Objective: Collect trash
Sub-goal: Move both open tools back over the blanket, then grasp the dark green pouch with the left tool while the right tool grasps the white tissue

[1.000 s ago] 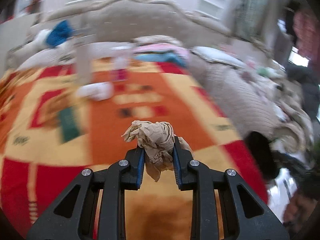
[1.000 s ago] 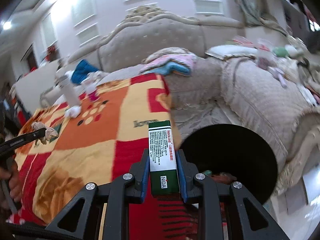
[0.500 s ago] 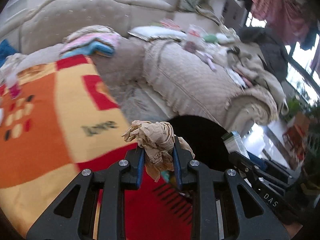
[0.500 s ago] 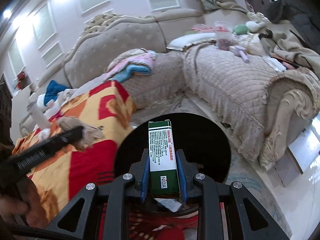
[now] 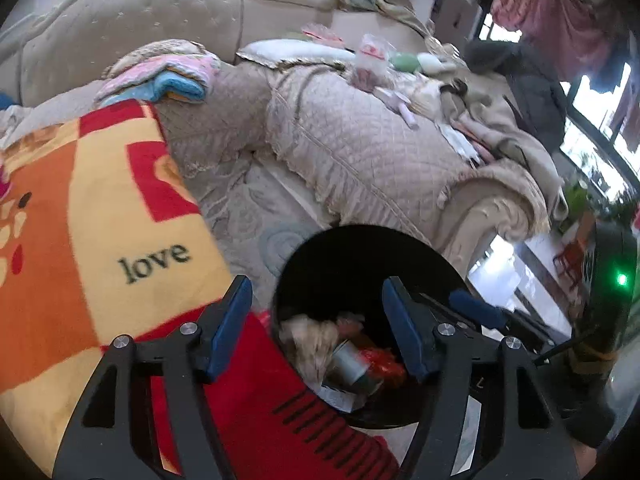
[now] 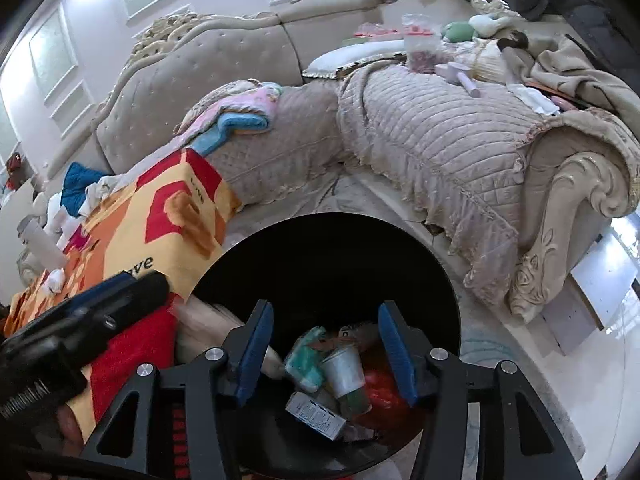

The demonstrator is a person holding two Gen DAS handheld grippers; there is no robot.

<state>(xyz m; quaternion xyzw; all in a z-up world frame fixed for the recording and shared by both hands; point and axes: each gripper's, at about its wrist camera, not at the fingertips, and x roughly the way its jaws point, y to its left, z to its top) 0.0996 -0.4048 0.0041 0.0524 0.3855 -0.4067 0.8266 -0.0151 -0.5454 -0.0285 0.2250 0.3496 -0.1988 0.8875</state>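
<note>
- Grippers: left gripper (image 5: 316, 312) and right gripper (image 6: 325, 332) both gape wide, holding nothing, above the black bin (image 6: 404, 248).
- Trash: crumpled tissue (image 5: 308, 340), small carton (image 6: 316, 416), paper cup (image 6: 344, 372) lie inside the bin beside the blanket (image 5: 100, 208).

The bin (image 6: 332, 248) stands on the floor between the blanket (image 6: 188, 216) on its left and the sofa (image 6: 460, 144) behind and to its right, with the blanket's edge touching the bin's left rim. Inside the bin lie a crumpled paper wad (image 5: 308, 338) at the left, a cup (image 6: 345, 368) near the middle, a small box (image 6: 316, 414) in front of the cup, and a packet (image 6: 306, 362) just left of the cup. Folded towels (image 6: 236, 114) rest on the sofa seat behind the blanket, and both grippers hang over the bin, the left gripper (image 5: 316, 312) left of the right gripper (image 6: 326, 334)
</note>
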